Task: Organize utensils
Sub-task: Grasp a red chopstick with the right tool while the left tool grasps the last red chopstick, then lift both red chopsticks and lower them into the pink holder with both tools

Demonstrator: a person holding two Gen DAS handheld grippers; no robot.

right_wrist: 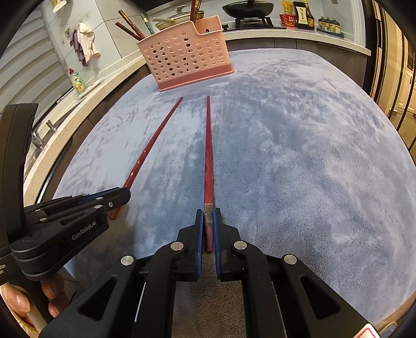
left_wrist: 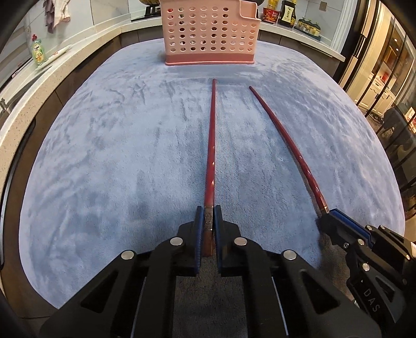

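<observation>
Two long red chopsticks lie on a blue-grey plush cloth, tips pointing at a pink perforated utensil basket (left_wrist: pixel 209 33), also in the right wrist view (right_wrist: pixel 186 56). My left gripper (left_wrist: pixel 208 212) is shut on the butt end of the left chopstick (left_wrist: pixel 211 145). My right gripper (right_wrist: pixel 208 214) is shut on the butt end of the right chopstick (right_wrist: pixel 208 150). Each gripper shows in the other's view: the right one (left_wrist: pixel 328 212) on its chopstick (left_wrist: pixel 286 143), the left one (right_wrist: pixel 124 195) on its chopstick (right_wrist: pixel 150 148). The basket holds several other chopsticks (right_wrist: pixel 131 26).
The cloth (left_wrist: pixel 117 161) covers the table. A counter runs behind and to the left with a green dish soap bottle (left_wrist: pixel 38 52), a hanging rag (right_wrist: pixel 84 43), a wok on a stove (right_wrist: pixel 248 7) and sauce bottles (right_wrist: pixel 301 14). Glass cabinets (left_wrist: pixel 390 65) stand at right.
</observation>
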